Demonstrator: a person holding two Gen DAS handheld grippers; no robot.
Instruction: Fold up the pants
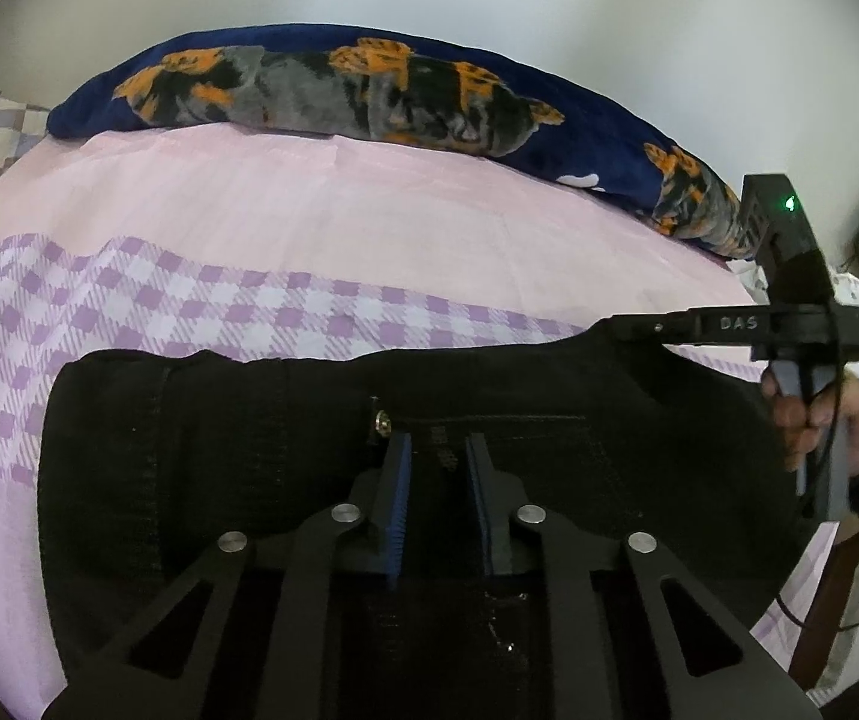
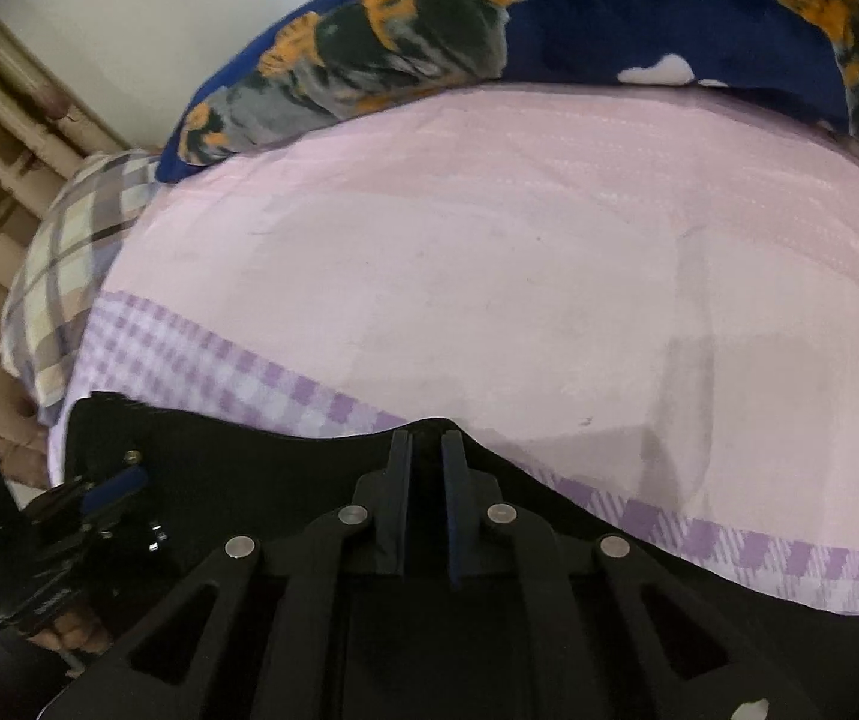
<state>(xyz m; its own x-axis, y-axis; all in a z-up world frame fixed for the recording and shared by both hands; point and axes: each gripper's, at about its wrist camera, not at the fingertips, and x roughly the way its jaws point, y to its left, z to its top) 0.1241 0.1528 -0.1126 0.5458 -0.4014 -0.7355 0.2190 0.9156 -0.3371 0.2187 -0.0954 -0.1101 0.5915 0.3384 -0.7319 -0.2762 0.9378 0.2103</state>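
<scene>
pants (image 1: 249, 480): black ones, lying across the near side of the bed, stretching from left to right, with a small metal button (image 1: 380, 423) showing near the middle in the left wrist view

left gripper (image 1: 438, 450): pointing down onto the pants just right of the button; the two blue-padded fingers are sitting close together with a narrow strip of black cloth in the gap, but I honestly can't tell if the pads are pinching it

right gripper (image 2: 426, 441): sitting at the far edge of the pants, jaws nearly together and clamping a little raised peak of the black cloth; from the left wrist view you're seeing it (image 1: 633, 327) side-on at that same edge

hand (image 1: 831, 426): a person's hand is gripping the right gripper's handle, dark sleeve showing at the frame's edge

bedsheet (image 1: 309, 210): pink, with a purple checkered band (image 1: 189, 306) running just behind the pants

blanket (image 1: 369, 90): navy with orange and grey animal prints, lying bunched along the far side of the bed against the white wall

pillow (image 2: 69, 276): plaid, peeking out at the left end of the bed
</scene>
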